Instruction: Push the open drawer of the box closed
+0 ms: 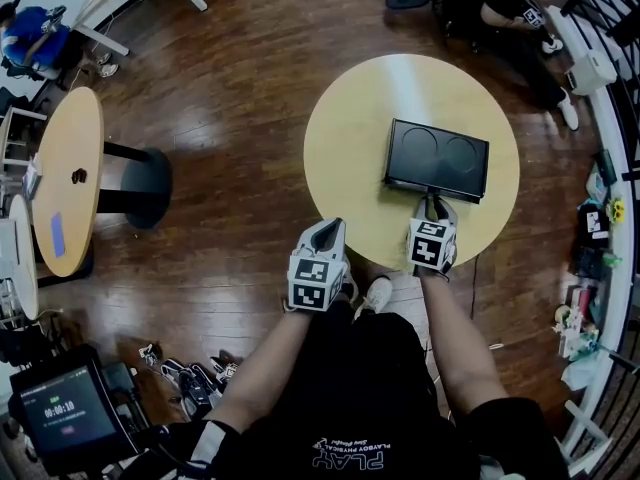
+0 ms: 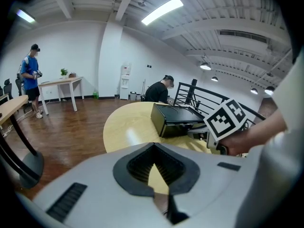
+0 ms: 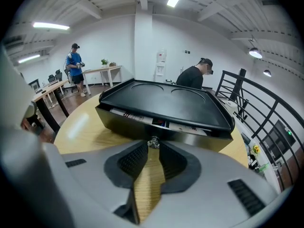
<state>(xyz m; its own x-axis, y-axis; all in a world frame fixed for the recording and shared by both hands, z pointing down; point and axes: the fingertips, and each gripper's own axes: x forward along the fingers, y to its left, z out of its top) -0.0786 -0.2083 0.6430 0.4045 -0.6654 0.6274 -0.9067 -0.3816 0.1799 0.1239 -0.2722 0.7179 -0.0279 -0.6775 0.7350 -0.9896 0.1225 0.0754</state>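
Box point(image 1: 437, 160) sits on the round worktop point(image 1: 345, 133), drawer point(image 3: 190, 136) slightly out towards you. Your right gripper point(image 3: 153, 147) fingers pinch the drawer knob point(image 3: 153, 142). Your left gripper point(image 2: 153, 152) hangs at the worktop edge, fingers pressed together, empty.

Black box point(image 1: 437, 160) on round table point(image 1: 360, 138) — drawer point(image 3: 124, 126) slightly ajar

Light round table point(image 1: 345, 138) on a dark wood floor point(image 1: 240, 98), second table point(image 1: 70, 168) off left, timer screen point(image 1: 65, 413), someone in blue point(image 2: 31, 75).
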